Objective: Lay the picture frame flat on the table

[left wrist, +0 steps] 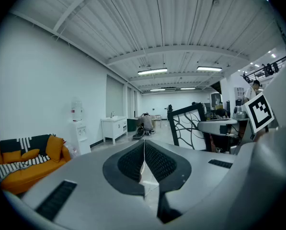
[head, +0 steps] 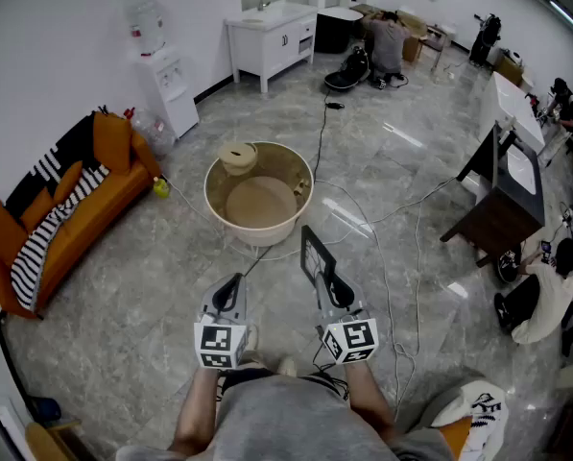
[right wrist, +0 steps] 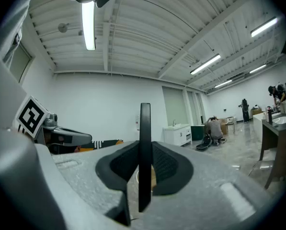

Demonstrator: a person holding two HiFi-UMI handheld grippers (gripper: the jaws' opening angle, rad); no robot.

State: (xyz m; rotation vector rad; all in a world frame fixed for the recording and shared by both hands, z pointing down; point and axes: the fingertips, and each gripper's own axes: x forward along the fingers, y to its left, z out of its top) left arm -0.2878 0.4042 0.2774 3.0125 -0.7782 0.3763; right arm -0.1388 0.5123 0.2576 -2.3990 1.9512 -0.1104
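The picture frame (head: 314, 255) is black and stands upright, edge toward me, in my right gripper (head: 326, 279), which is shut on its lower edge. In the right gripper view the frame (right wrist: 145, 128) shows as a thin dark bar pinched between the pads. In the left gripper view the frame (left wrist: 186, 126) shows a branch pattern on white. My left gripper (head: 230, 286) is shut with nothing in it; its pads meet (left wrist: 143, 164). Both grippers hang above the floor, short of the round beige table (head: 219, 209) ahead.
A small round beige object (head: 238, 157) sits at the table's far edge. Cables (head: 363, 209) trail across the floor. An orange sofa (head: 65, 209) is at the left, a water dispenser (head: 166, 84) and a white cabinet (head: 272, 32) beyond. A dark desk (head: 502, 209) and seated people are at the right.
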